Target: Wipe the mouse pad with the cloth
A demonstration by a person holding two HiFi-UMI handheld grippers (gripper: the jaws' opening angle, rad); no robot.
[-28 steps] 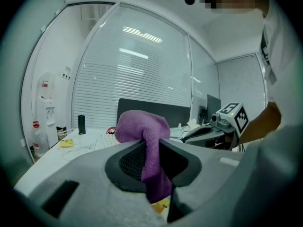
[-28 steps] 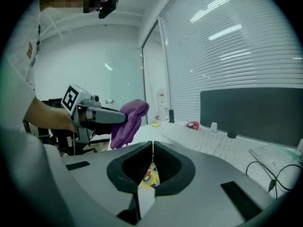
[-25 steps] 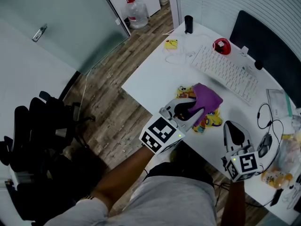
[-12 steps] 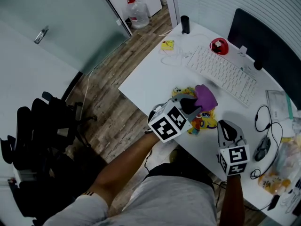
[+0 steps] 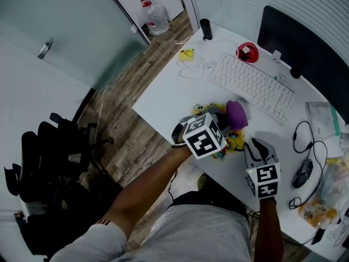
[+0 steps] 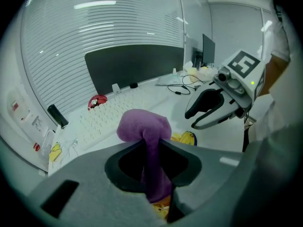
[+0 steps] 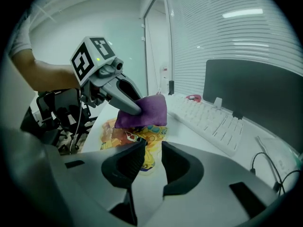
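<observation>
The left gripper [image 5: 222, 123] has the purple cloth [image 5: 236, 114] pinched tightly between its jaws. Compared with one second ago it has come lower and has turned more downward. The cloth is now bunched low over the colourful mouse pad [image 5: 238, 142], and I cannot tell if it already touches it. The mouse pad lies on the white desk [image 5: 163, 94], near the front edge and in front of the keyboard [image 5: 251, 86]. The right gripper [image 5: 255, 145] has also come down, close beside the pad's right side. Its jaws have just been opening a little, and nothing is between them.
</observation>
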